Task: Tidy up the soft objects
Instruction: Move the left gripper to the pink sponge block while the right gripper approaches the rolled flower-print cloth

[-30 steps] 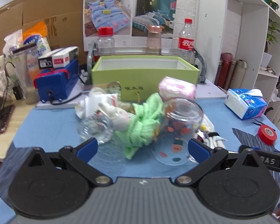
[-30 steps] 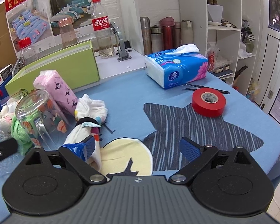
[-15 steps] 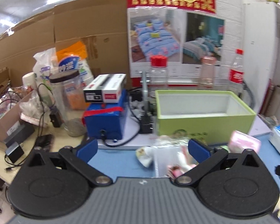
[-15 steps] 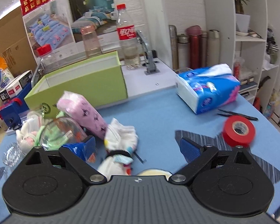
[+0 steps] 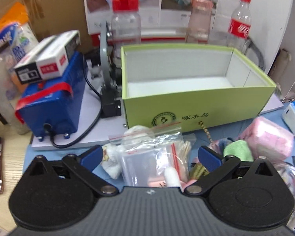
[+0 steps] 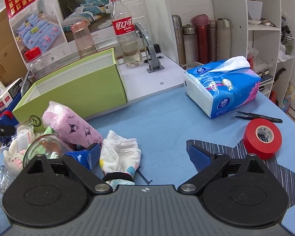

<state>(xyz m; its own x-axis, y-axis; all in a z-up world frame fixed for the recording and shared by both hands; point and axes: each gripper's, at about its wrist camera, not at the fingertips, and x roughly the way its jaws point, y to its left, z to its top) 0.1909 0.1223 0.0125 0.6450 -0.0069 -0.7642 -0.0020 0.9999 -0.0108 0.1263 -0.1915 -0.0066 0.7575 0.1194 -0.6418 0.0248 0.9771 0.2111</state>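
Since a moment ago the left gripper has dropped toward the zip bags just before the empty green box, jaws apart. Right gripper, also open, straddles the white sock. Slippery plastic or the nearby glass jar could get snagged instead.

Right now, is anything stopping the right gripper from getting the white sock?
Nothing visible does. The white sock lies on the blue mat just ahead of the open right hand-held gripper, toward its left finger. The pink roll sits beside it, not between.
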